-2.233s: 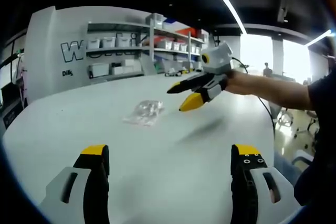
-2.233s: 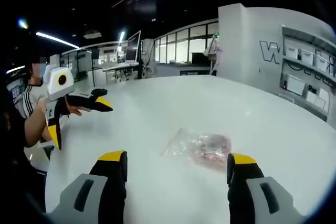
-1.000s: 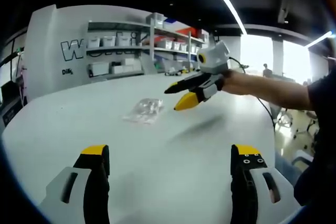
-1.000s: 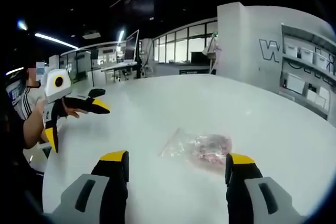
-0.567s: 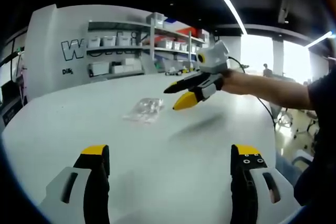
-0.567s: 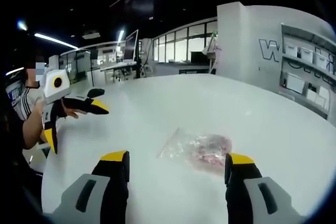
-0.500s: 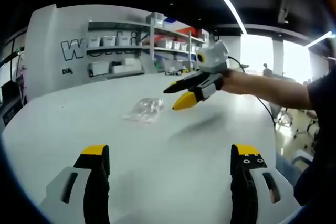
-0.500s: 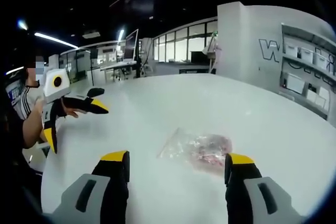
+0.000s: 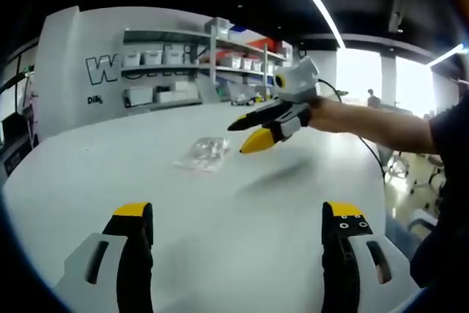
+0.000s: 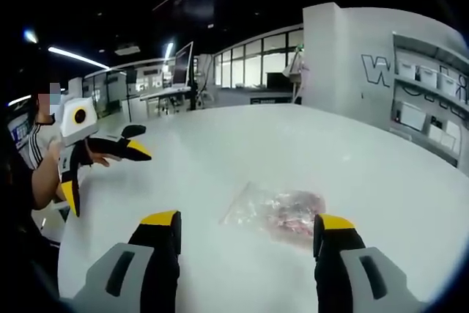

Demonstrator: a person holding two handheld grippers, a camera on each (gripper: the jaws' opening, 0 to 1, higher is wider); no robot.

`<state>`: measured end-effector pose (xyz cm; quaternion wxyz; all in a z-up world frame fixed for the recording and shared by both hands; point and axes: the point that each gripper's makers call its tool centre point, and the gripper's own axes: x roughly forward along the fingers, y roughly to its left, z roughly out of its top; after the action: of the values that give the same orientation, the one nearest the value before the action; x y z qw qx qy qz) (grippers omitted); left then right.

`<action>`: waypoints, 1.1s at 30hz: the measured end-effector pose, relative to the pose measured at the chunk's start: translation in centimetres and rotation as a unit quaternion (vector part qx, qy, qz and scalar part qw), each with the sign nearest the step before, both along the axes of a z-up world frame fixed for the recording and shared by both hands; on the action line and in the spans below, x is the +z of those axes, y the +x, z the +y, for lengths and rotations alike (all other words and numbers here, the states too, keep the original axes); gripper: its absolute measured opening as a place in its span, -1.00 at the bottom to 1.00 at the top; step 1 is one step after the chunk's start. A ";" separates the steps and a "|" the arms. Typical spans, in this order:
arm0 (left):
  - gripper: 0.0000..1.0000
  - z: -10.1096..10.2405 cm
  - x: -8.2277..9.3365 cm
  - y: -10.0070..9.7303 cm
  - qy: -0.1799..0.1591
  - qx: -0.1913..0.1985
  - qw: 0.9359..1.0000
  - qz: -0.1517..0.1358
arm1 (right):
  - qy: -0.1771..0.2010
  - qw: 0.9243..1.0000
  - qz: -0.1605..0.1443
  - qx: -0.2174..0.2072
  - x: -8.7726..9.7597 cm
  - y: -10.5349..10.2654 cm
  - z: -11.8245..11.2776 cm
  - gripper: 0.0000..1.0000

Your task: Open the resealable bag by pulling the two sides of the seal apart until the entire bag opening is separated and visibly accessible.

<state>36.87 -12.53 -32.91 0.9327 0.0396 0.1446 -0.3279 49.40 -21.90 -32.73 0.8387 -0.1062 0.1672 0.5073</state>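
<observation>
Still approaching: bag (image 10: 276,211) sealed, flat on white worktop (image 10: 220,152), untouched.

Right gripper (image 10: 245,238) apart and empty, hovering just short of bag; left gripper (image 9: 236,234) apart too, empty, well back over bare worktop, bag (image 9: 203,153) far ahead. Best to bring both in low toward the seal edge, likely the narrow clear end nearer the right gripper, pinch one film layer each rather than both together, then draw apart evenly along the whole mouth. Contents pinkish, unclear.
</observation>
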 end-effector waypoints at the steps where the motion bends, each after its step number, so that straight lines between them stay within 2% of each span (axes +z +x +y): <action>1: 0.88 0.1 0.0 0.0 0.001 0.001 1.000 0.000 | 0.000 1.000 0.000 0.000 0.0 0.0 0.0 0.47; 18: 0.88 -0.1 -0.2 0.2 0.000 0.000 1.000 0.001 | 0.001 1.000 0.004 0.001 -0.4 0.1 0.2 0.45; 24: 0.88 -0.1 -0.2 0.2 0.000 0.000 1.000 0.002 | 0.000 1.000 0.003 0.002 -0.4 1.3 0.3 0.45; 33: 0.88 0.0 -0.4 0.4 0.000 0.000 1.000 0.003 | 0.001 1.000 0.003 0.003 -0.3 1.3 0.5 0.45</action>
<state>37.24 -12.53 -33.29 0.9324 0.0384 0.1476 -0.3278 50.69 -21.44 -33.07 0.8369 -0.1046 0.1692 0.5099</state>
